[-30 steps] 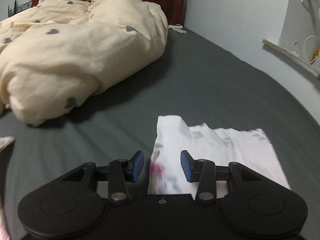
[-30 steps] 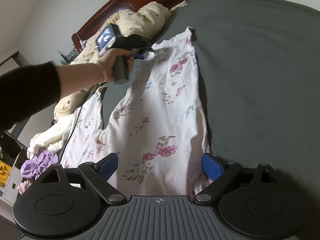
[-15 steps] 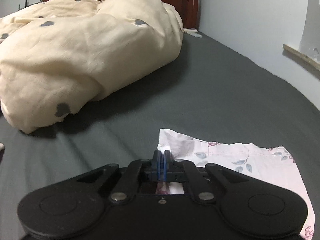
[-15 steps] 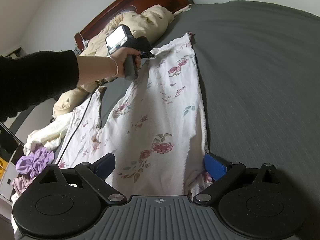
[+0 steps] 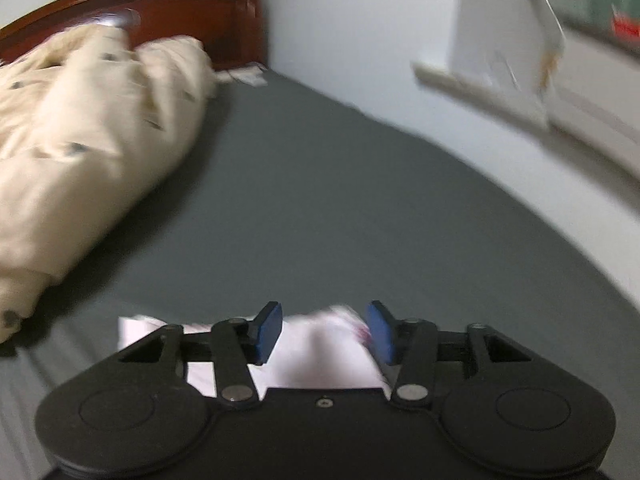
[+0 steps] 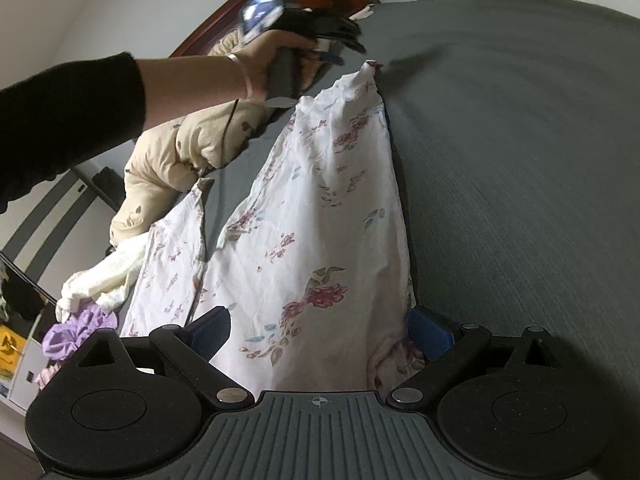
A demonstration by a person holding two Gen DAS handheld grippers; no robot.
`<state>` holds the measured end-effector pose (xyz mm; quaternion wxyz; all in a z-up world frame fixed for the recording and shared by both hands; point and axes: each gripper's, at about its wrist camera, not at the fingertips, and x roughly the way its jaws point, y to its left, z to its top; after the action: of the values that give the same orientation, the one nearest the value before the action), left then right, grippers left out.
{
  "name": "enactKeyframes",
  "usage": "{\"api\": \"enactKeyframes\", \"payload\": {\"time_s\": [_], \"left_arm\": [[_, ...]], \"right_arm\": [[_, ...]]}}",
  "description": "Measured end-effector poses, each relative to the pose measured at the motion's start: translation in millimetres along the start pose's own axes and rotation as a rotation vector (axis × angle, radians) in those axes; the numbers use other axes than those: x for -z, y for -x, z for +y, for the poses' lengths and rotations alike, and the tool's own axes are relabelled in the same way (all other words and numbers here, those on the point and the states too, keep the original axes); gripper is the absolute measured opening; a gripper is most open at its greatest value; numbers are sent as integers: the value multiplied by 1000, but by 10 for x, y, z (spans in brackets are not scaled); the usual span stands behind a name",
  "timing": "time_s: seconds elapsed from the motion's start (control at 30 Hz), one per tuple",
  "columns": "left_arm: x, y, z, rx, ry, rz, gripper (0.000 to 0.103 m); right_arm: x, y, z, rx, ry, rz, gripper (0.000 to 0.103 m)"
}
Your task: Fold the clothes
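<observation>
Right wrist view: floral garment (image 6: 320, 216) spread on the grey bed (image 6: 520, 160), right gripper (image 6: 320, 330) open astride its near end – left gripper (image 5: 323, 332) opening, cloth between unpinched – likely smoothing pre-fold; next needs firm corner grips

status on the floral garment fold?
Early. Done: the floral garment lies spread lengthwise on the bed. In hand: the left gripper is opening over the far corner, its pads off the cloth; the right gripper straddles the near end, open. Left: no fold shows yet, and a cream and purple clothes pile waits beside it.
</observation>
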<state>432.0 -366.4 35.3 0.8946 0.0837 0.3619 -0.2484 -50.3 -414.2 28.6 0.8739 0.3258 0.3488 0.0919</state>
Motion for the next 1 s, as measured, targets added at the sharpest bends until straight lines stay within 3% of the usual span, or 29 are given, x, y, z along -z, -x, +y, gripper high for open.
{"api": "enactKeyframes", "payload": {"time_s": [0.07, 0.17, 0.23, 0.3, 0.43, 0.53, 0.63, 0.73, 0.8, 0.9, 1.0], "left_arm": [[0, -156, -178, -23, -25, 50, 34], [41, -287, -302, -66, -16, 61, 31], [18, -380, -257, -91, 3, 68, 21], [53, -401, -209, -82, 38, 65, 4], [130, -327, -97, -45, 125, -4, 2], [133, -266, 39, 34, 284, -82, 2], [123, -425, 96, 7, 378, 32, 3], [97, -402, 24, -14, 331, 27, 16], [44, -324, -36, -20, 287, 20, 46], [-60, -27, -77, 8, 232, -36, 53], [-130, 525, -102, 88, 200, -27, 55]], "right_arm": [[-11, 8, -18, -6, -14, 1, 96], [-31, 15, -35, -2, -30, 0, 96], [-38, 17, -44, 0, -35, -1, 96], [-46, 15, -44, 1, -34, -1, 96], [-31, 4, -28, 4, -24, -3, 96], [-27, -4, -19, 5, -18, -4, 97], [-19, -14, -5, 7, -12, -3, 97], [-12, -25, -4, 5, -7, -4, 97], [-19, -27, -3, 4, -5, 0, 97], [-29, -17, -8, 7, -9, 8, 97], [-53, -2, -4, 22, -12, 17, 97]]}}
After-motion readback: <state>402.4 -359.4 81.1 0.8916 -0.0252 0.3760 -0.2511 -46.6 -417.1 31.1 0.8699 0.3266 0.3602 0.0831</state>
